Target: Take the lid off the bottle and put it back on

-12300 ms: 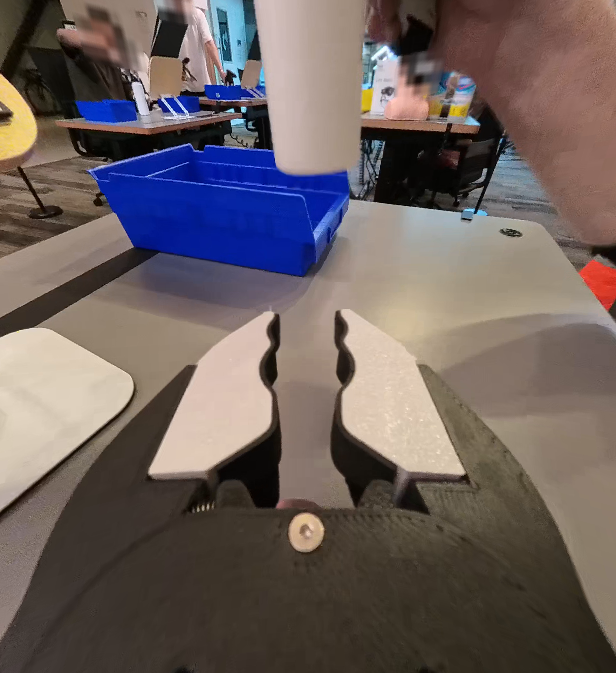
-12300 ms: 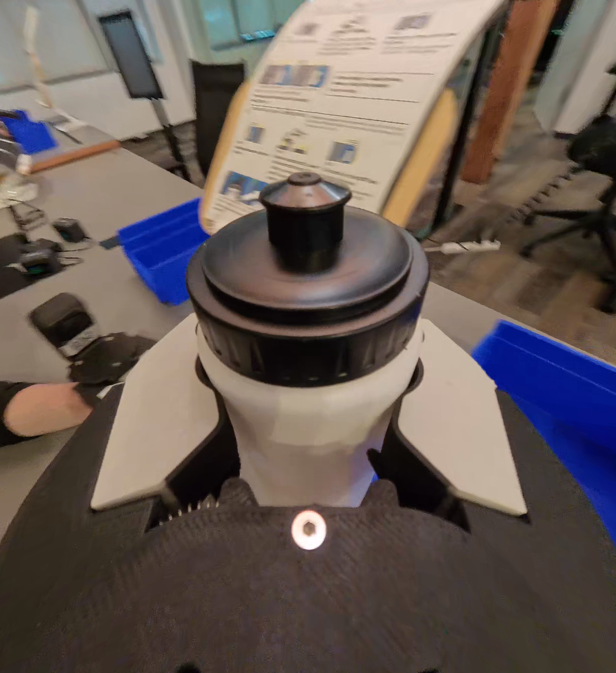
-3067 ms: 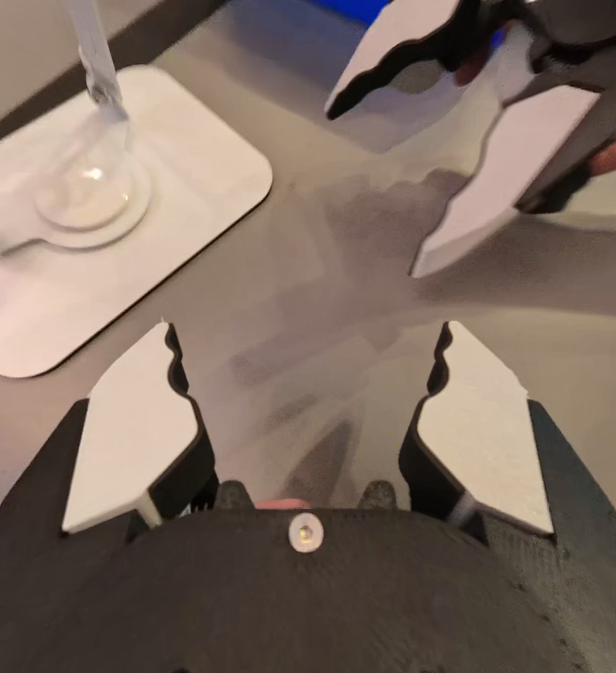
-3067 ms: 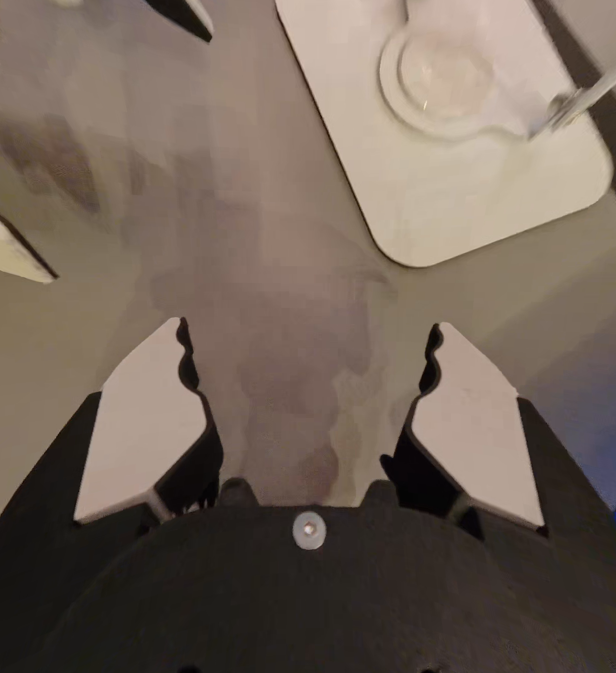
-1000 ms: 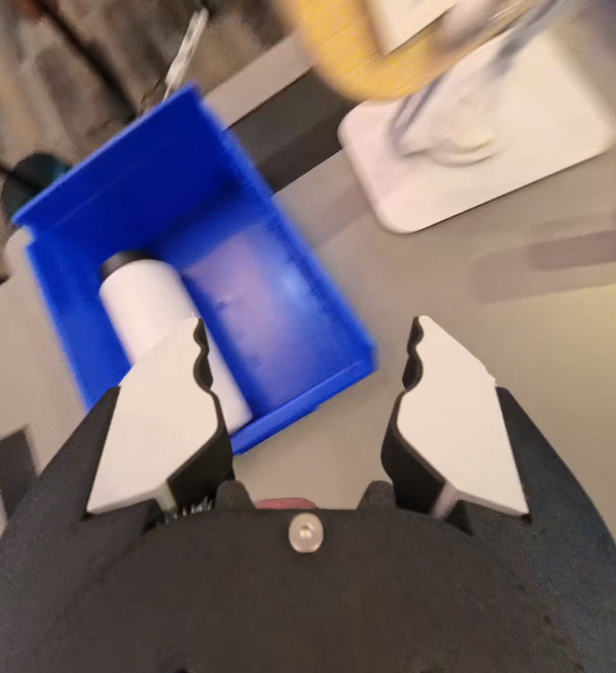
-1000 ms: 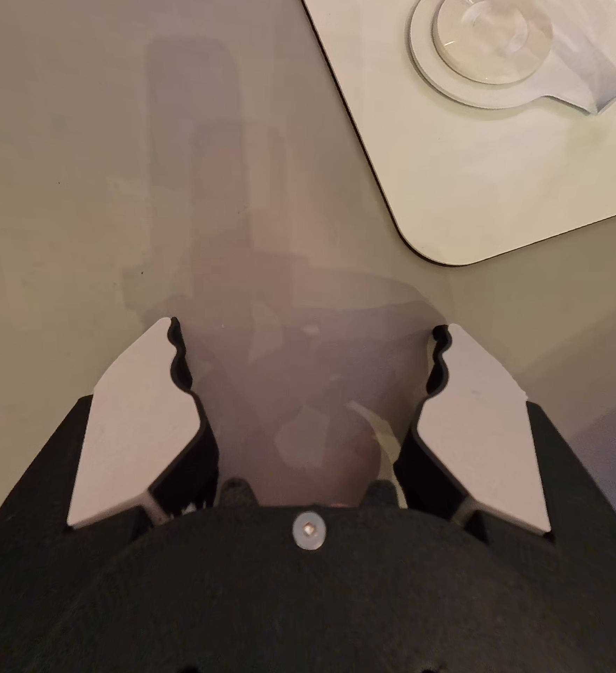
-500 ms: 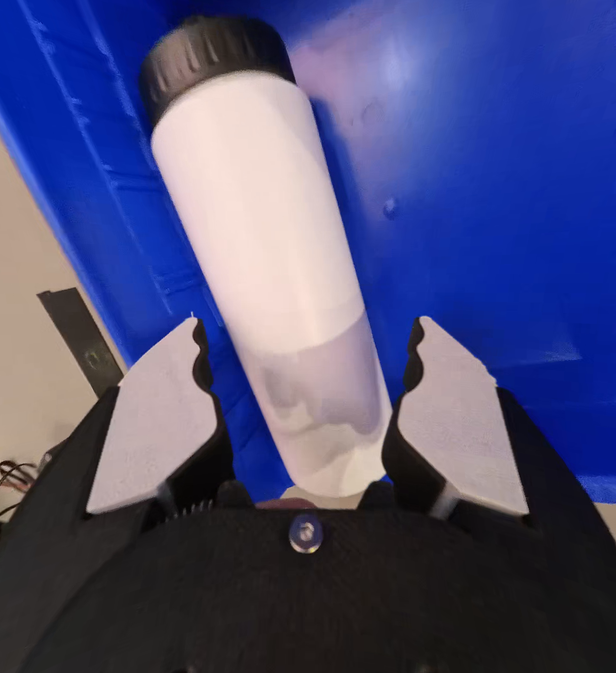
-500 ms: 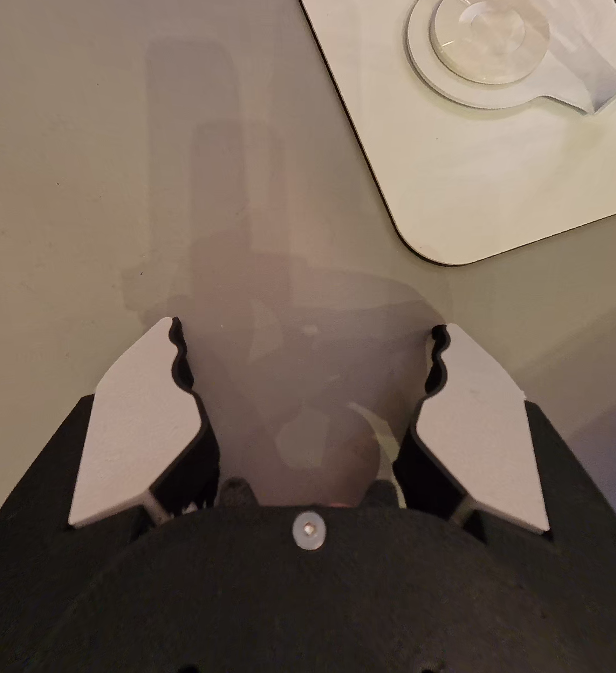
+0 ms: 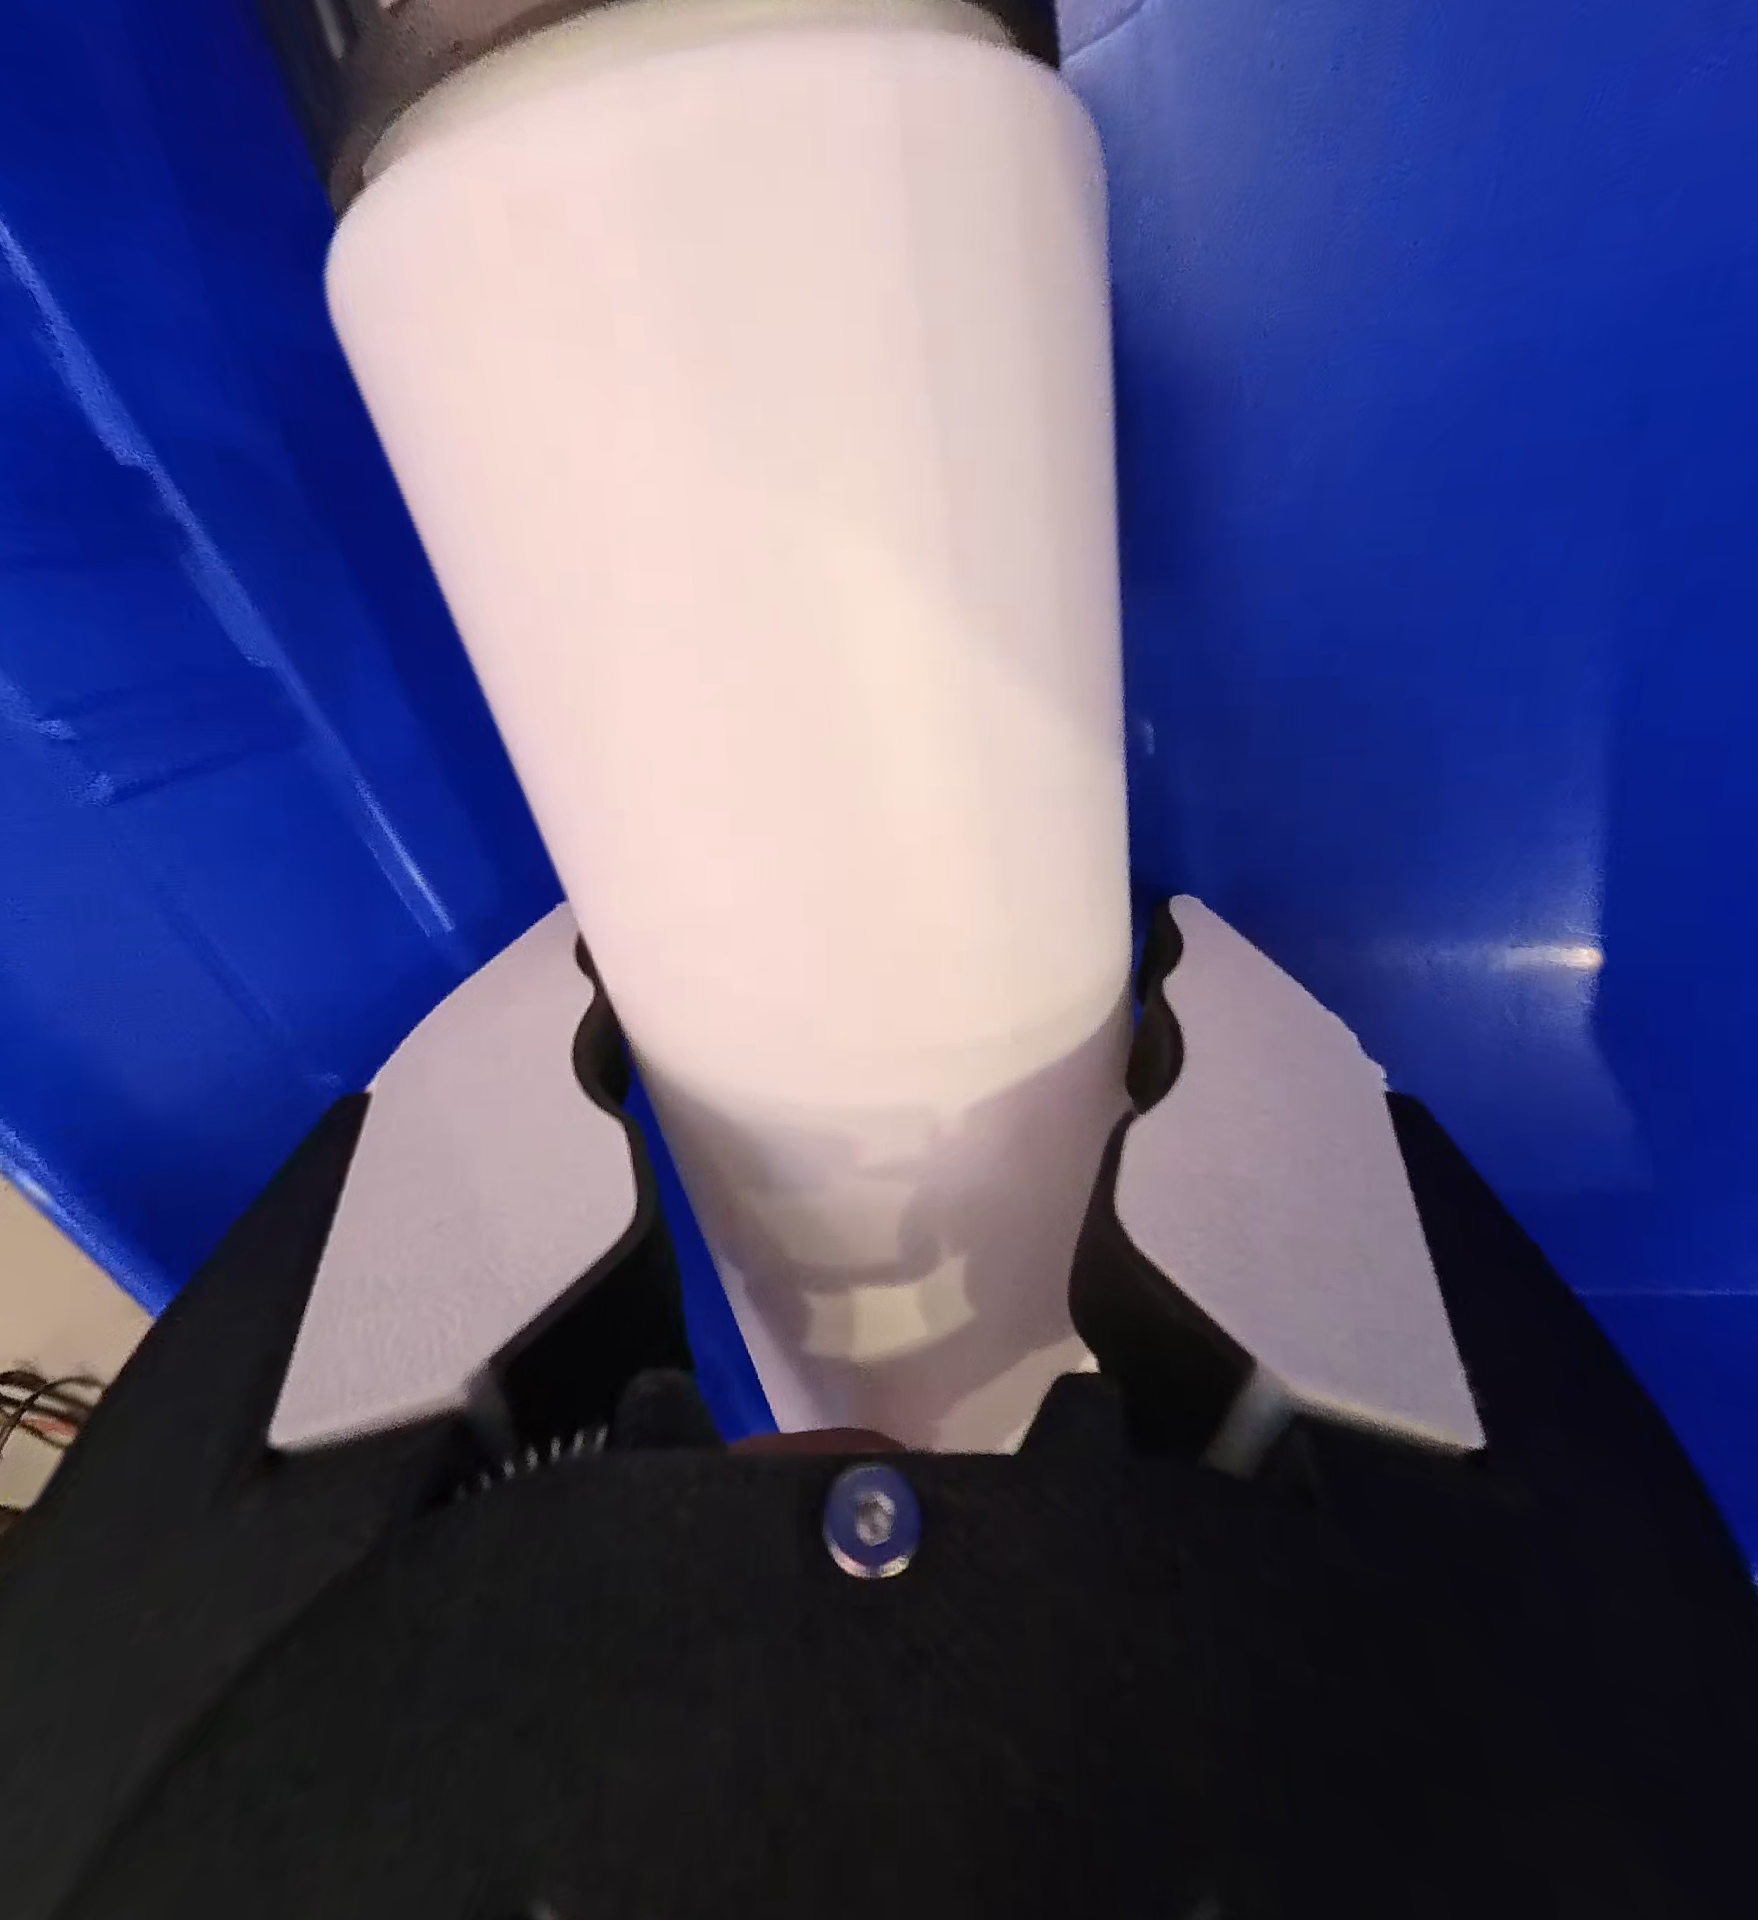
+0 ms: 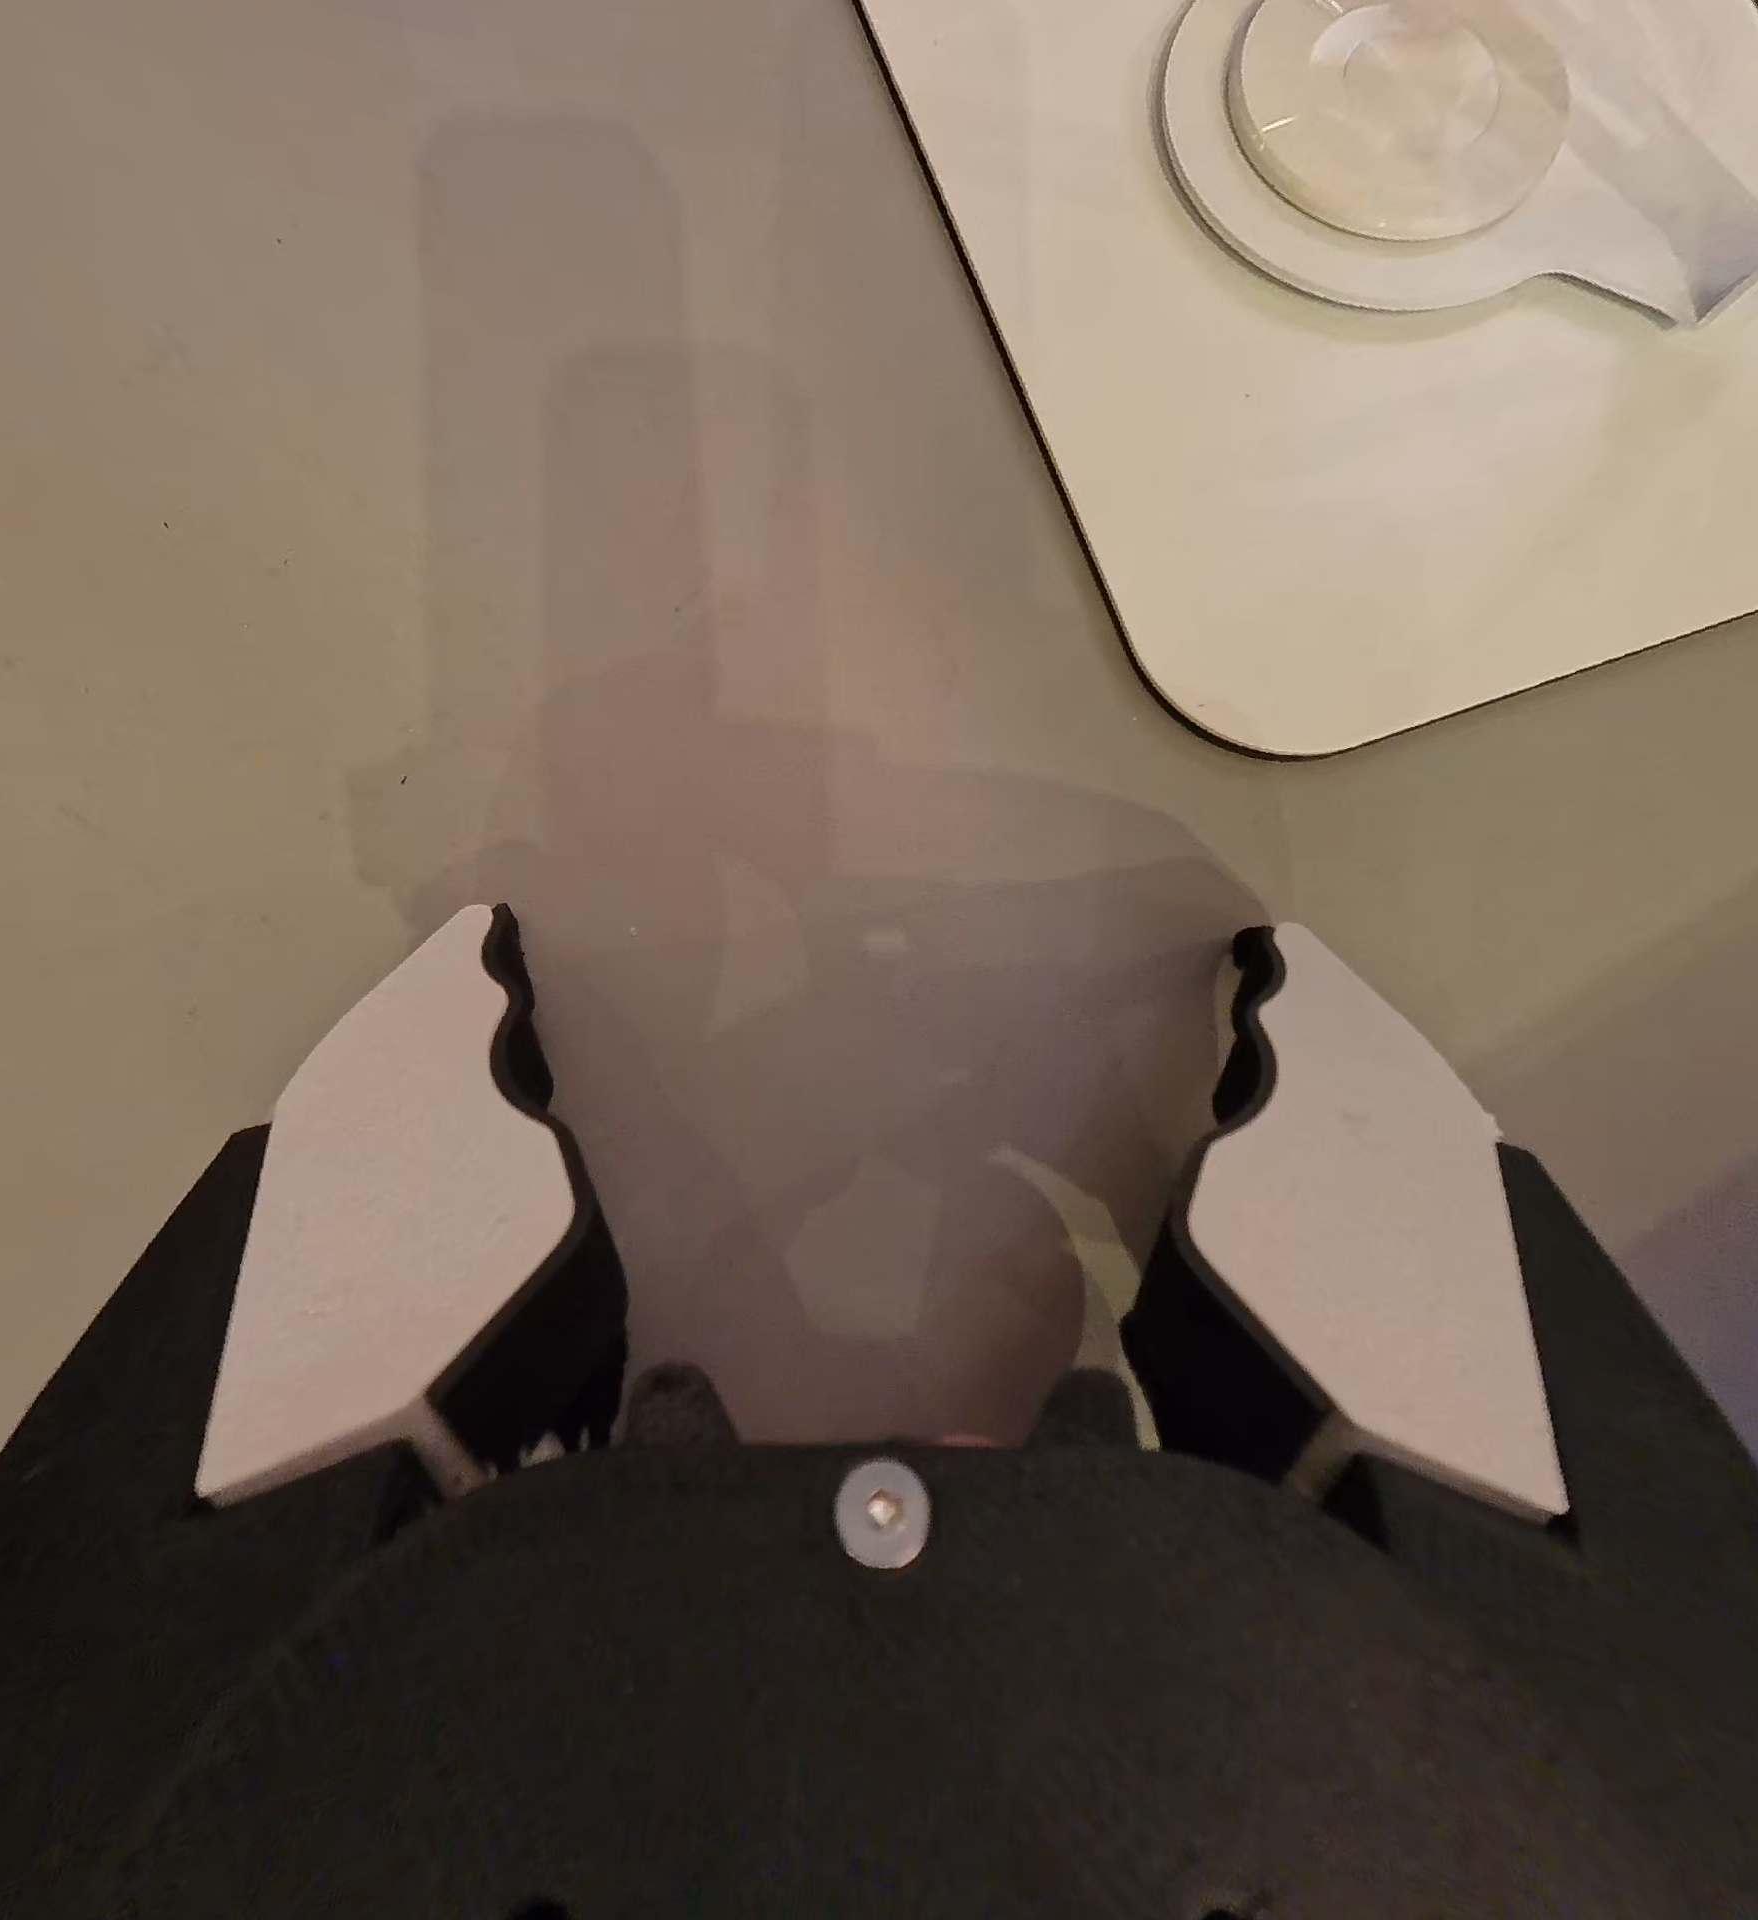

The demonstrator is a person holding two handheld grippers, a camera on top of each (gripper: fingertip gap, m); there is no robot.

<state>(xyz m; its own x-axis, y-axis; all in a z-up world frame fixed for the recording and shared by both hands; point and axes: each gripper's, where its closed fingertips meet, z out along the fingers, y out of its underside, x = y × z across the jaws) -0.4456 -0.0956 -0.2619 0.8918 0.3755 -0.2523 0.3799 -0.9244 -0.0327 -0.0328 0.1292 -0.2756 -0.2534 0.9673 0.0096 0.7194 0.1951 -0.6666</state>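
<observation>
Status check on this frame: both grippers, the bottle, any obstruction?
Left gripper straddling the white bottle, grip unconfirmed. Right gripper open, empty, over the table. Bottle lying in the blue bin, black lid on. Bin wall close on the left.

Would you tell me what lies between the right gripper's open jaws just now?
Nothing but bare grey table, as the right wrist view shows; the right gripper holds nothing. The white mat lies farther off to the upper right.
</observation>
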